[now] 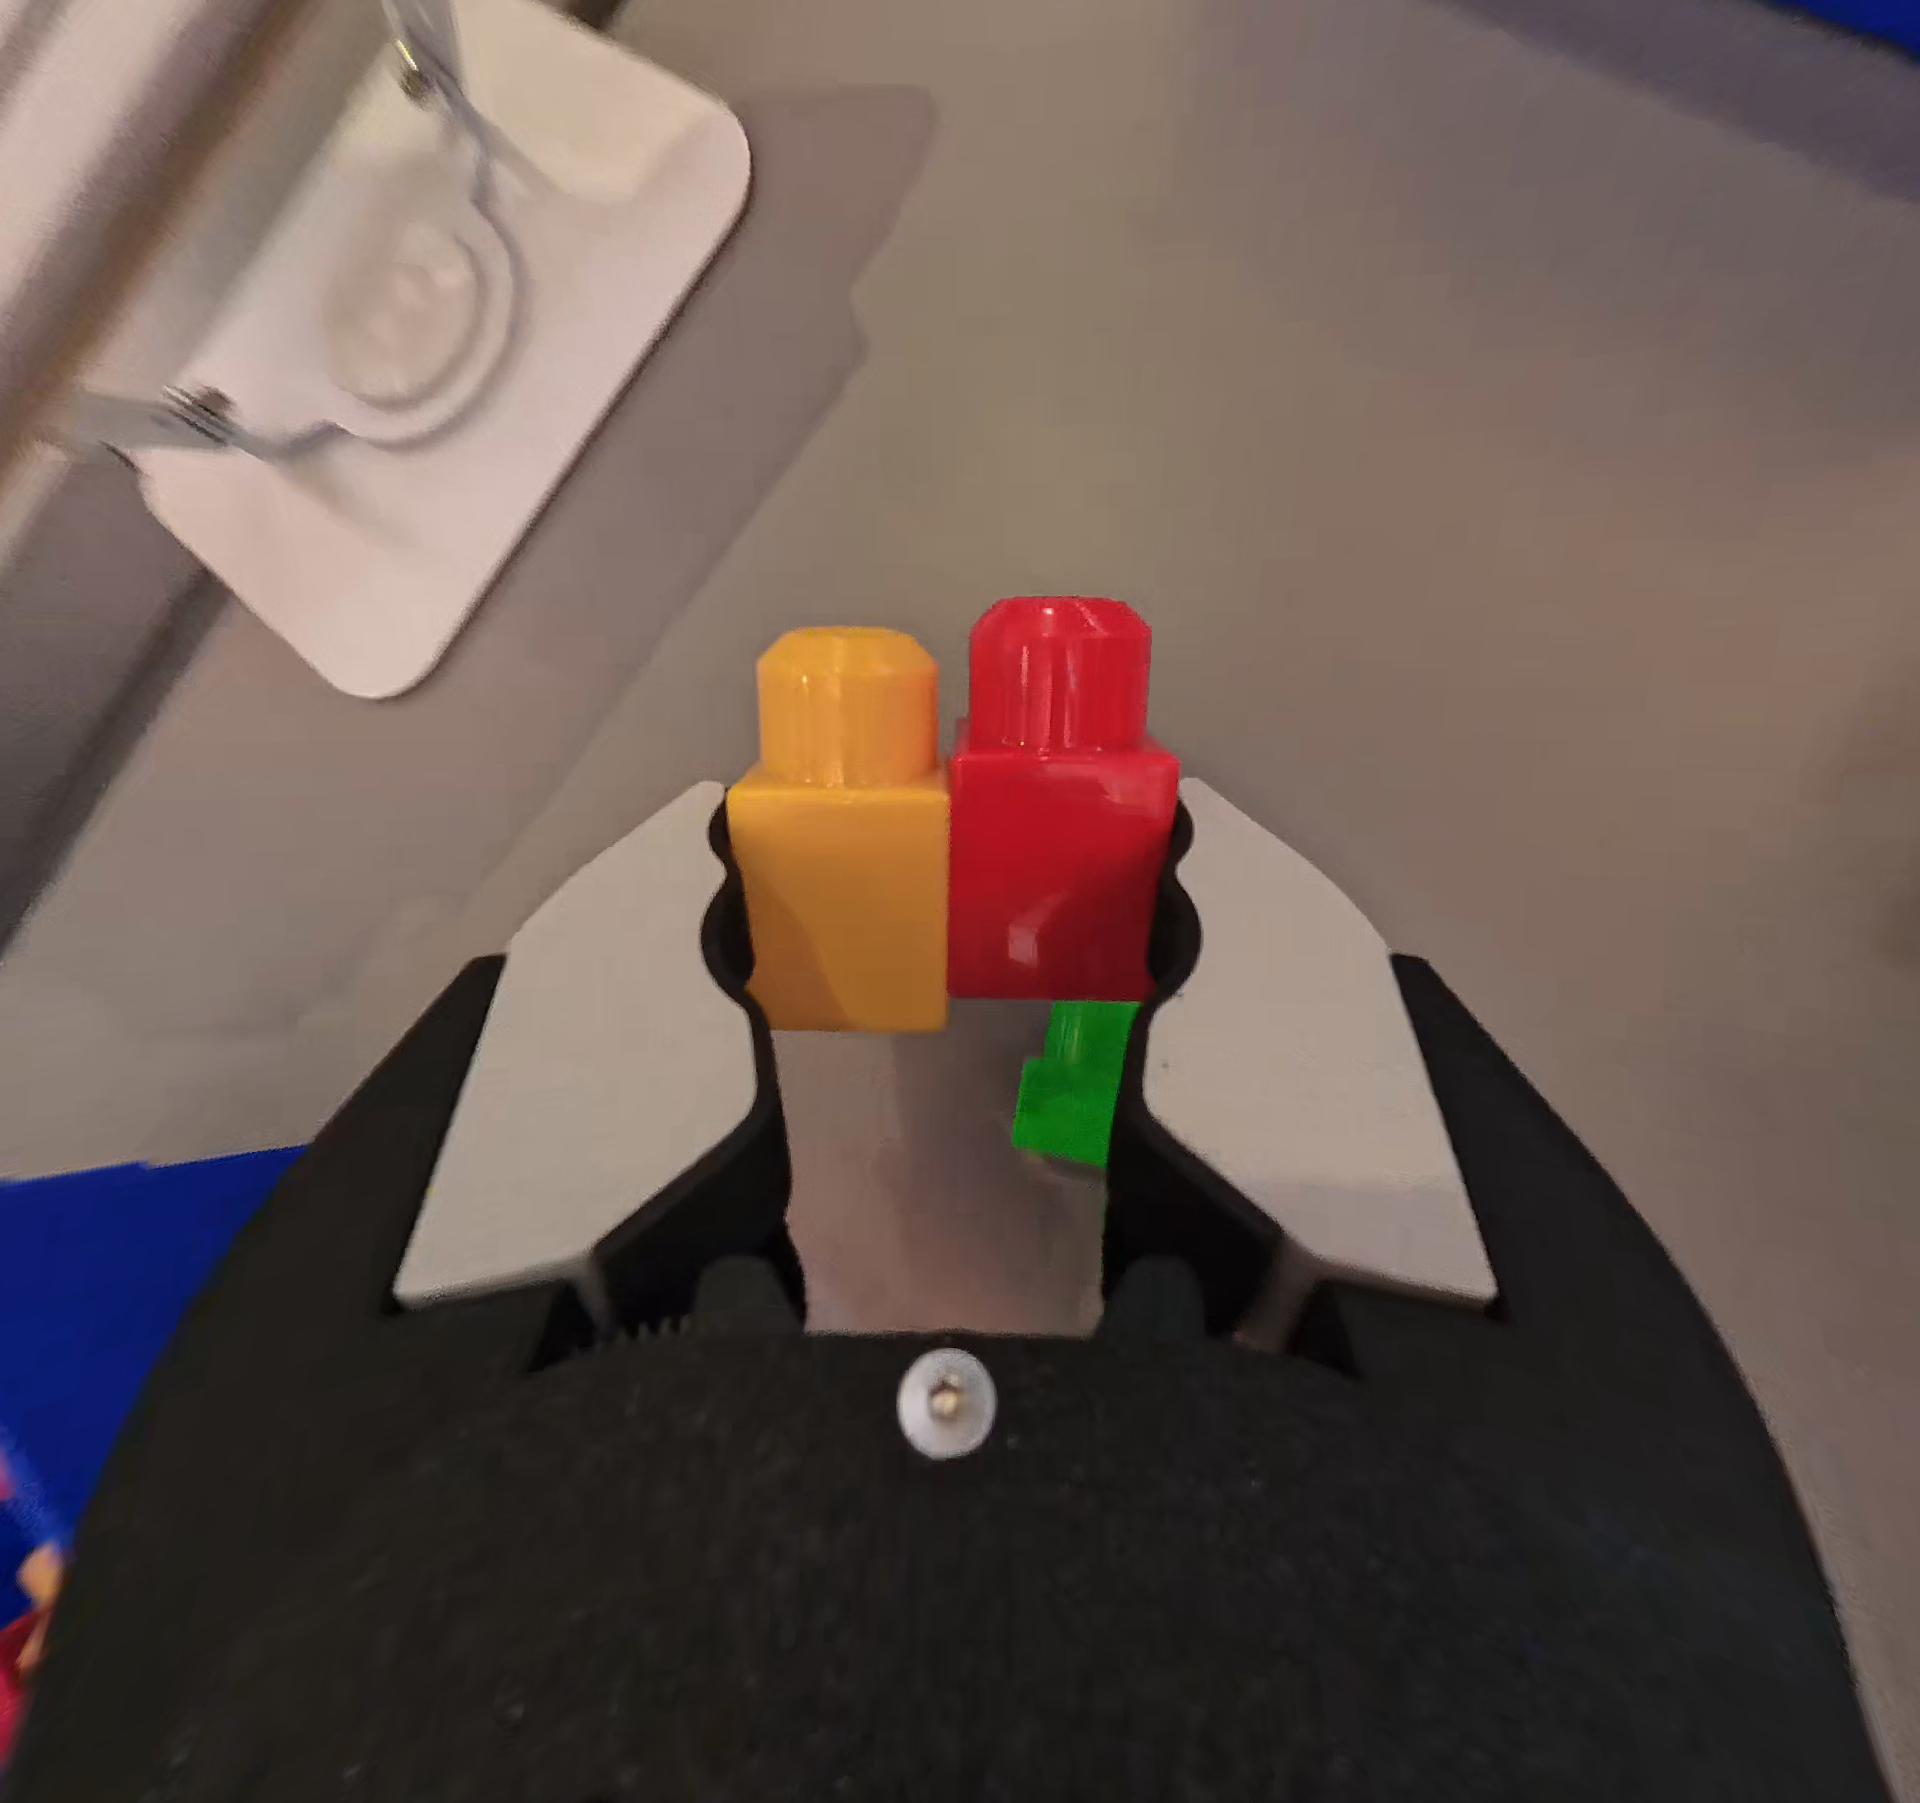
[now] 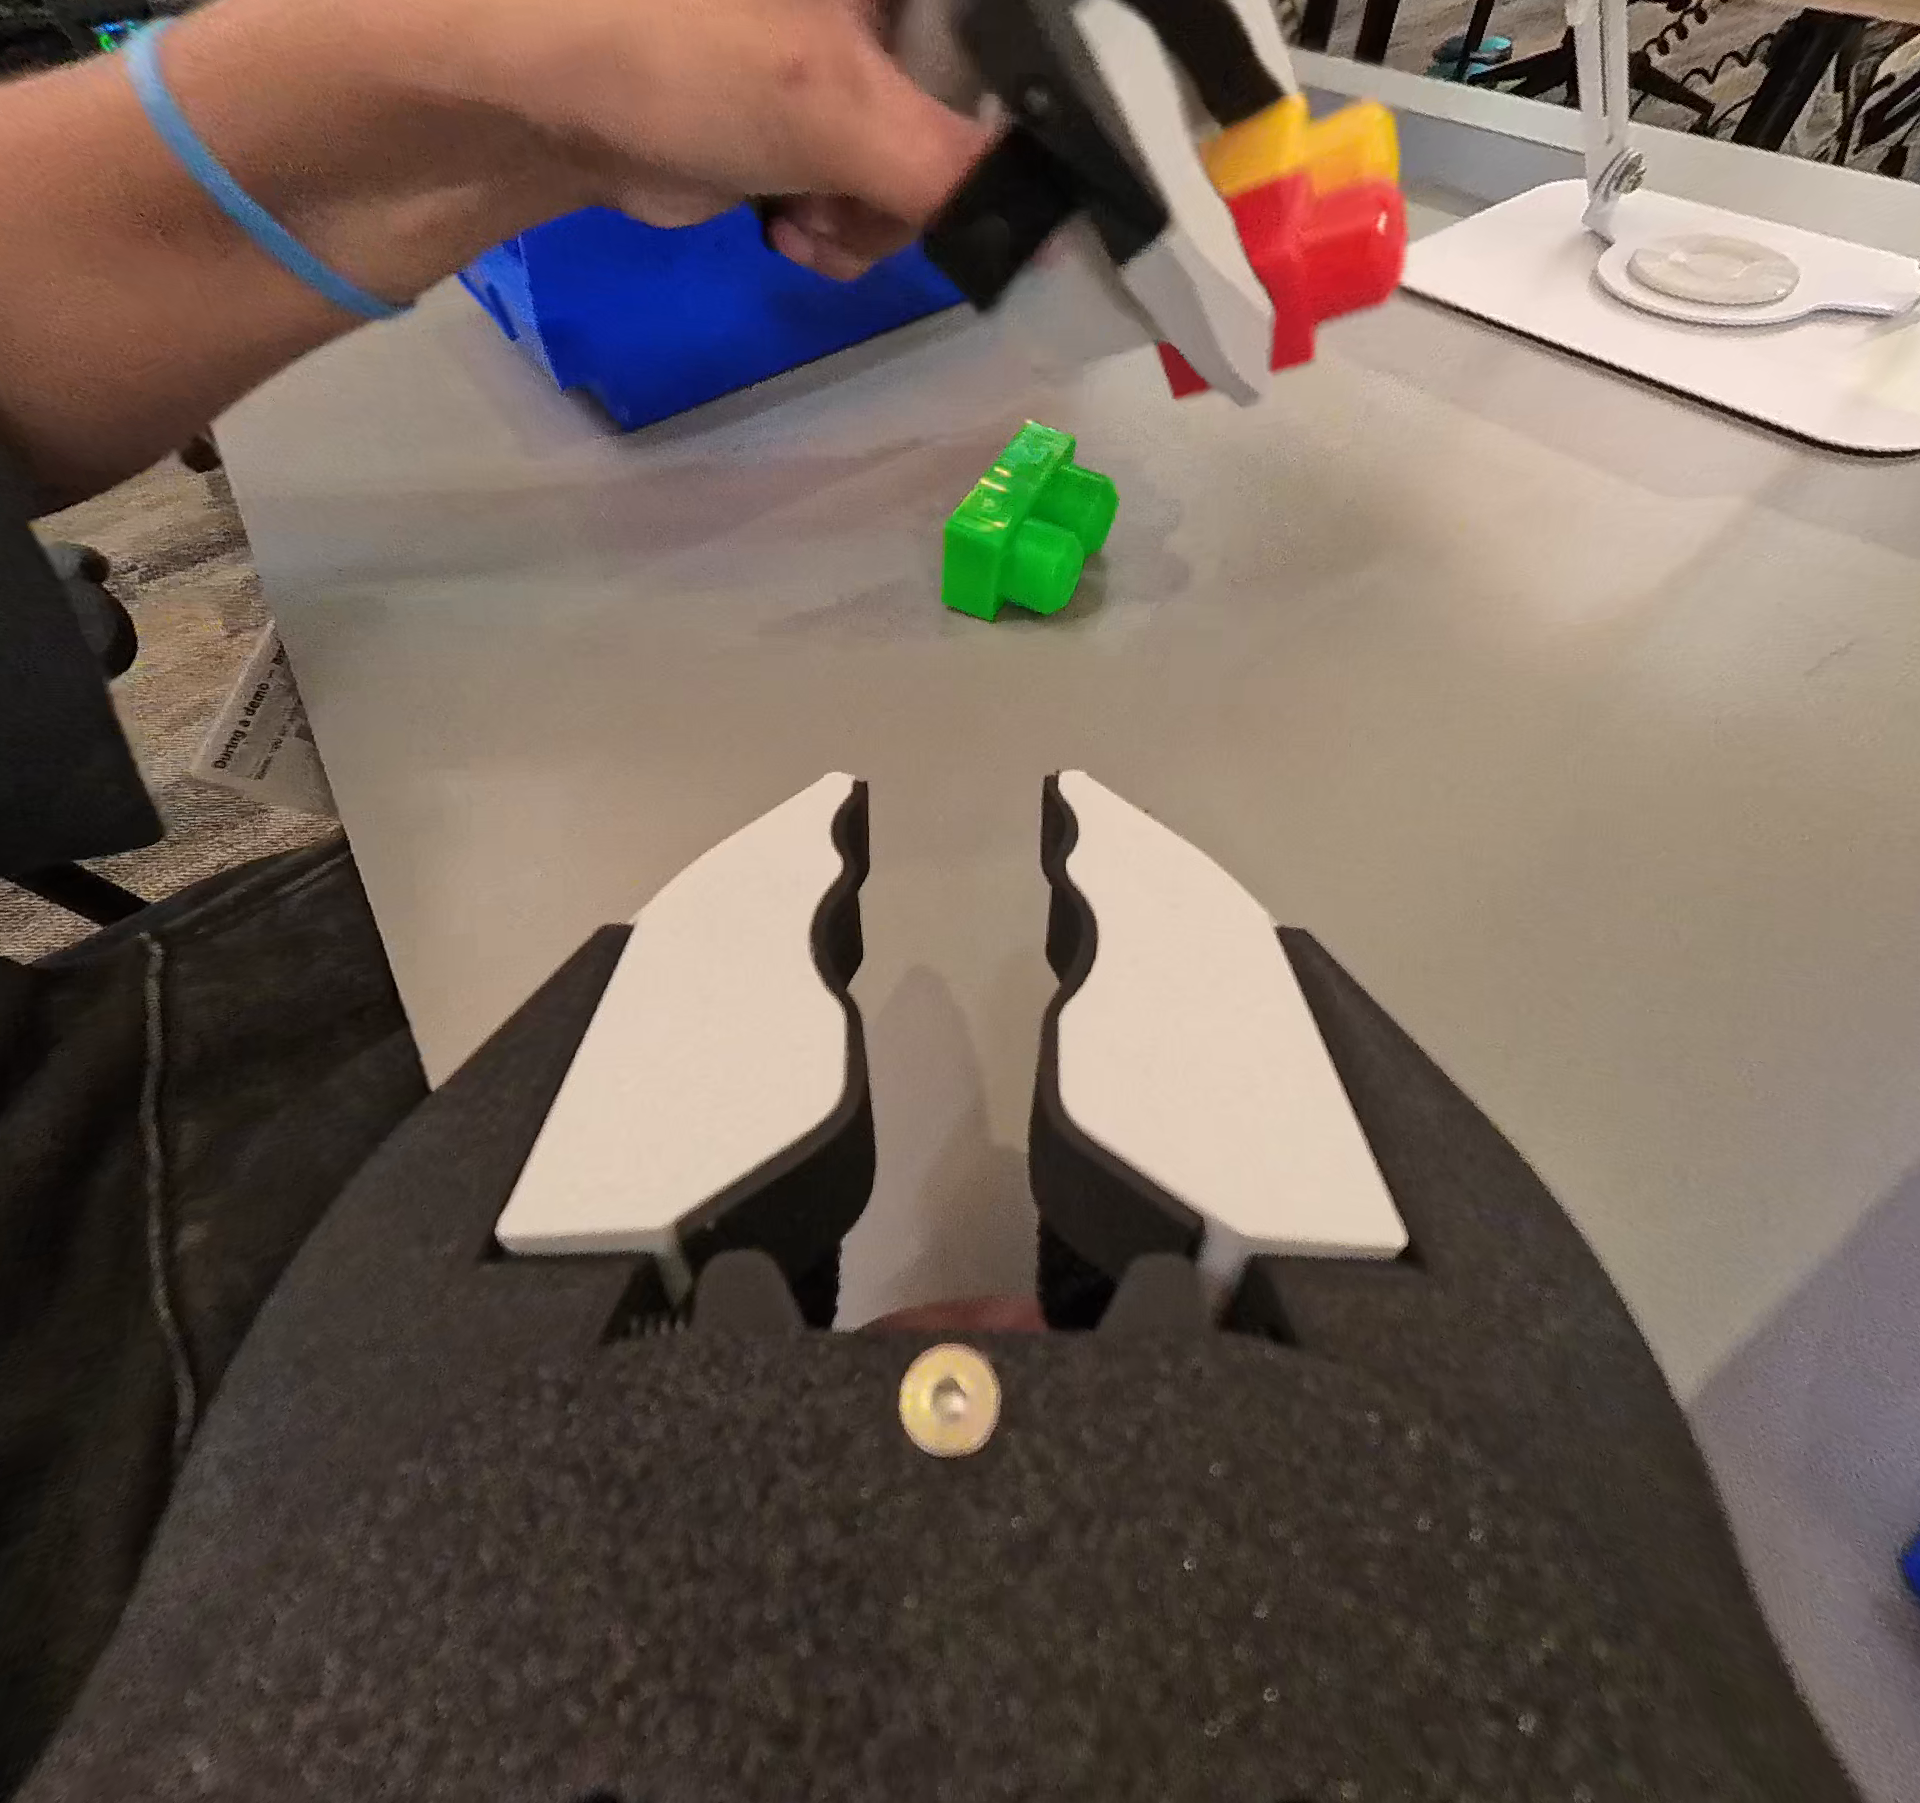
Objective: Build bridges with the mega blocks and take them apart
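My left gripper point(image 1: 951, 891) is shut on two blocks side by side, an orange block point(image 1: 847, 880) and a red block point(image 1: 1060, 849), and holds them above the grey table point(image 1: 1351, 506). In the right wrist view the left gripper point(image 2: 1195, 226) shows at top centre with the orange block point(image 2: 1299, 143) and red block point(image 2: 1320, 247) in it. A green block point(image 2: 1023, 527) lies on its side on the table below; part of the green block point(image 1: 1070, 1088) shows between my left fingers. My right gripper point(image 2: 951, 797) is open and empty, nearer the table's front.
A blue bin point(image 2: 675, 309) stands at the back left of the table, also at the left wrist view's corner point(image 1: 125, 1338). A white stand base point(image 2: 1714, 299) with a metal bracket sits at the back right, and shows in the left wrist view point(image 1: 447, 351). A person's hand point(image 2: 520, 91) holds the left gripper.
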A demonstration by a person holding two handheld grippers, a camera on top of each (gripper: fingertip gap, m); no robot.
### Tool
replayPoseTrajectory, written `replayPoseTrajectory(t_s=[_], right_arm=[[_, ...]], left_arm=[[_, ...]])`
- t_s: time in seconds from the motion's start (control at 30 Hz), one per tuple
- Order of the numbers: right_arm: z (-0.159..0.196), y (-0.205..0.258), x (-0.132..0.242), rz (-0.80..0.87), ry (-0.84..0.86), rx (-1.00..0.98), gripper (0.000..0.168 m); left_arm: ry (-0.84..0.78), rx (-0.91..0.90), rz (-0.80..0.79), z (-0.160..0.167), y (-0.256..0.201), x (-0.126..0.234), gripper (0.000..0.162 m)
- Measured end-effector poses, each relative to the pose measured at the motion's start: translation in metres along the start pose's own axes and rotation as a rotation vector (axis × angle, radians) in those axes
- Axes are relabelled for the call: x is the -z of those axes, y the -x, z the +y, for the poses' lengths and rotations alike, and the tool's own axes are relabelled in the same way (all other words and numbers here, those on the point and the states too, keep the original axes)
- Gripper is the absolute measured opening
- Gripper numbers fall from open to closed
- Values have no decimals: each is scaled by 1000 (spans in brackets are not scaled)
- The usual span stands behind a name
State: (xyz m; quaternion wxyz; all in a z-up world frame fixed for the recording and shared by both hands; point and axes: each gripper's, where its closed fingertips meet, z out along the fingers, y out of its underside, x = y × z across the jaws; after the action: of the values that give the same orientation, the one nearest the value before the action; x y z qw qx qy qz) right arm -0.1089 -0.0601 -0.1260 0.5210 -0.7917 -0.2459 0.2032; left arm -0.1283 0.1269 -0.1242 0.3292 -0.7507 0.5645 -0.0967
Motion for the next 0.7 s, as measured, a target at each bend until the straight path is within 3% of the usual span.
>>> replayPoseTrajectory(t_s=[0.13,0.27,0.4,0.53,0.63,0.7], right_arm=[[2,0,-2,5,11,4,31],[6,1,-8,-6,38,-21,32],[4,3,-16,-61,91,-68,35],[-7,-4,-32,-113,199,36,45],[-22,-11,-54,-144,294,146,51],[-26,-20,-76,-156,340,58,54]], left_arm=[[-172,-69,-104,7,-8,48,74],[-234,29,-75,37,-23,77,75],[-181,129,11,79,-47,86,75],[-45,157,83,120,-69,87,75],[14,138,115,134,-76,90,75],[53,135,100,140,-73,92,75]])
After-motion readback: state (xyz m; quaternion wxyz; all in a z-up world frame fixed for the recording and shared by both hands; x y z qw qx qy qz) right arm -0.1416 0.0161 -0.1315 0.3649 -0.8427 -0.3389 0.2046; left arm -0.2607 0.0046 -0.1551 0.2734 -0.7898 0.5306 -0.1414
